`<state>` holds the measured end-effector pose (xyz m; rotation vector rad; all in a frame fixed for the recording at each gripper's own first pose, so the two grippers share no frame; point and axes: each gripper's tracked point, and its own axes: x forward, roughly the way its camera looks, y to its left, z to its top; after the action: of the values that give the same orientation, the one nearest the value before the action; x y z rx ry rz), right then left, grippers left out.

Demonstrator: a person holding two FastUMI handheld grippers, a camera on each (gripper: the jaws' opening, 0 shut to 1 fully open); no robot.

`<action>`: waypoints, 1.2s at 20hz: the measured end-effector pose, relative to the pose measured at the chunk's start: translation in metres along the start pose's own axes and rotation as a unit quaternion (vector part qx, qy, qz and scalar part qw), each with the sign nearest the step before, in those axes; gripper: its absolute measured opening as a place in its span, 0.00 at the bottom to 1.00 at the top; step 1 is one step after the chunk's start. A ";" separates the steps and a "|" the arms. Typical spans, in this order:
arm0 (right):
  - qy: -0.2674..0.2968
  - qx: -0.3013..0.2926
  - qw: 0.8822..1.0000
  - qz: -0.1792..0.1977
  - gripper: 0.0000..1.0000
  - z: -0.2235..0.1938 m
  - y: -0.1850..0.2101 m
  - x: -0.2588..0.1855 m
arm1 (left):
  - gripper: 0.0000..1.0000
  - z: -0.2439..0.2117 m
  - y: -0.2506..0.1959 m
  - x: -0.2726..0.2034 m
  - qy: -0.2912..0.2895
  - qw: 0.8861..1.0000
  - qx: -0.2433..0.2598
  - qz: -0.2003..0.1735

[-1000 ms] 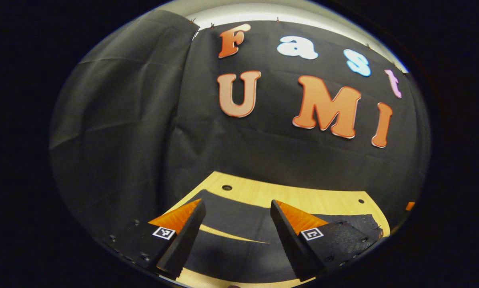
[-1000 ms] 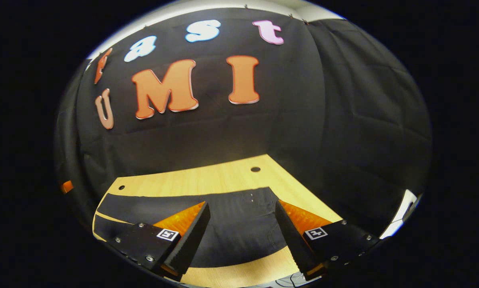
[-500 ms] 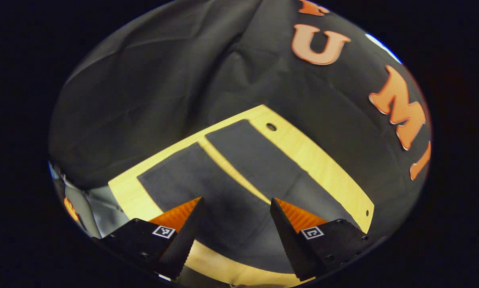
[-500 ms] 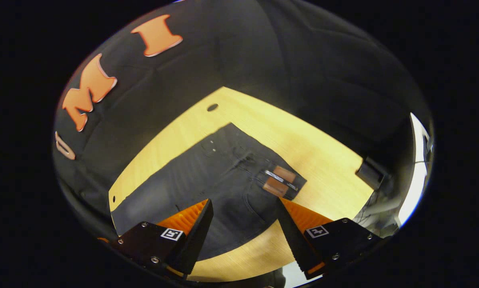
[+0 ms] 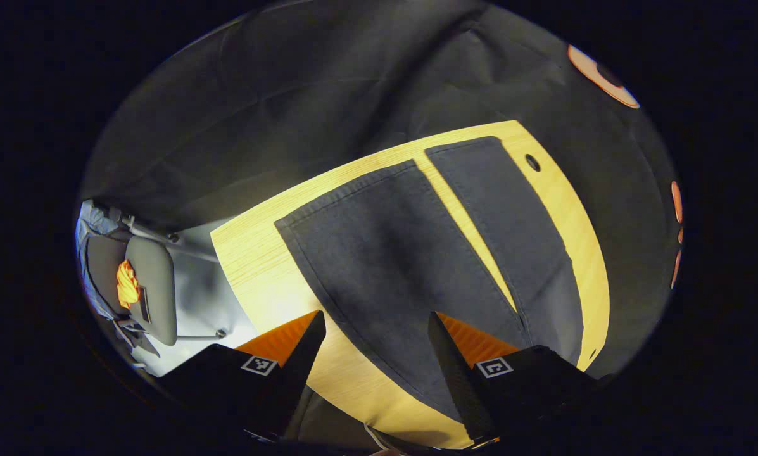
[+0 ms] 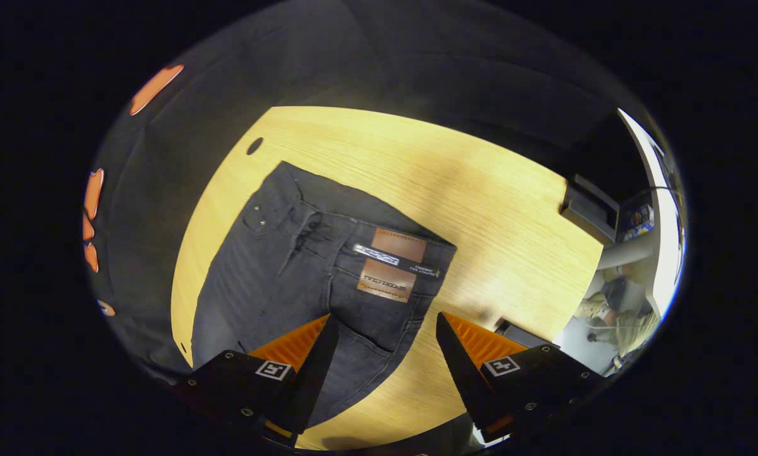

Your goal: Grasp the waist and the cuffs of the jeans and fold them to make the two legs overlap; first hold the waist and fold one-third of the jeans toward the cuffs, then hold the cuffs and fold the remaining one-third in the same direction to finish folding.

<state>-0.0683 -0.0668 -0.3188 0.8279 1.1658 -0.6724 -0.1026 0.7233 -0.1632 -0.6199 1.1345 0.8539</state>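
Dark grey jeans lie flat on a light wooden table. In the left gripper view the two legs [image 5: 410, 253] spread apart toward their cuffs [image 5: 353, 187], a strip of table between them. My left gripper [image 5: 373, 339] hovers open above the near leg, nothing between its fingers. In the right gripper view the waist [image 6: 360, 237] with its brown leather patch [image 6: 388, 266] faces up. My right gripper [image 6: 385, 339] hangs open above the waist's near corner, holding nothing.
The wooden table [image 6: 480, 209] has a round hole [image 6: 254, 145] near the far edge and a dark box [image 6: 591, 206] at its right edge. A grey chair [image 5: 144, 285] stands on the floor left of the table. Black cloth walls the booth.
Both grippers have tilted down from facing the wall to looking onto the table. The left one swung toward the cuffs, the right one toward the waist. Both stayed open.
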 end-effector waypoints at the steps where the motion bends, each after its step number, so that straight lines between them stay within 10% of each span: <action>1: 0.005 0.011 1.000 -0.006 0.95 0.000 -0.001 0.006 | 0.98 0.005 0.006 0.008 0.009 1.000 -0.011 0.006; 18: 0.042 -0.010 0.992 -0.116 0.84 0.002 -0.003 0.032 | 0.97 0.048 0.063 0.080 0.100 0.985 -0.099 0.098; 21: 0.033 -0.048 0.993 -0.104 0.67 0.005 0.001 0.034 | 0.97 0.055 0.060 0.079 0.071 0.991 -0.067 0.093; 24: 0.026 -0.055 0.994 -0.088 0.25 0.006 -0.002 0.034 | 0.31 0.068 0.043 0.080 0.032 0.996 -0.026 0.076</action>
<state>-0.0580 -0.0743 -0.3515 0.6569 1.3216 -0.7277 -0.0893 0.8218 -0.2172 -0.6121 1.2317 1.0033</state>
